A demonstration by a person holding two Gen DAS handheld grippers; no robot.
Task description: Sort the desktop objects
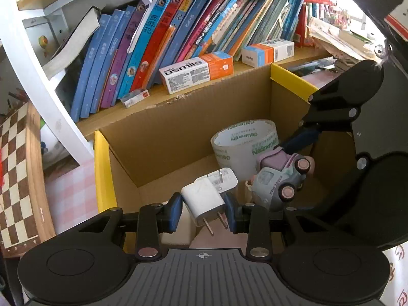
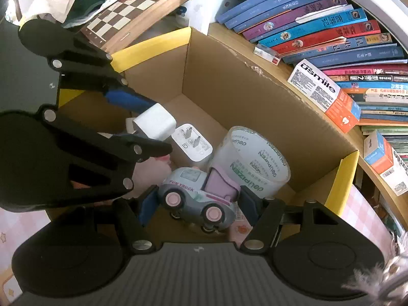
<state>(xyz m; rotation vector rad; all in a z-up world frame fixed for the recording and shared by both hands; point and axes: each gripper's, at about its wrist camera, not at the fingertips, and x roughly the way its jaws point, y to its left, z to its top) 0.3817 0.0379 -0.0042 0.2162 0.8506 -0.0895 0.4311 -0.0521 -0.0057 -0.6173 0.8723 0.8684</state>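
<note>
My left gripper (image 1: 204, 210) is shut on a white plug adapter (image 1: 204, 200) and holds it over the open cardboard box (image 1: 178, 127). It also shows in the right wrist view (image 2: 155, 121). My right gripper (image 2: 197, 205) is shut on a grey and purple toy truck (image 2: 197, 195), held inside the box; the truck also shows in the left wrist view (image 1: 278, 176). A second white plug adapter (image 2: 192, 144) and a roll of clear tape (image 2: 252, 163) lie in the box.
The box has yellow-taped rims (image 1: 103, 170). Behind it a wooden shelf (image 1: 163, 97) holds leaning books (image 1: 158, 43) and toothpaste cartons (image 1: 196, 74). A chessboard (image 1: 15, 173) stands at the left. A pink checked cloth (image 1: 68, 193) covers the table.
</note>
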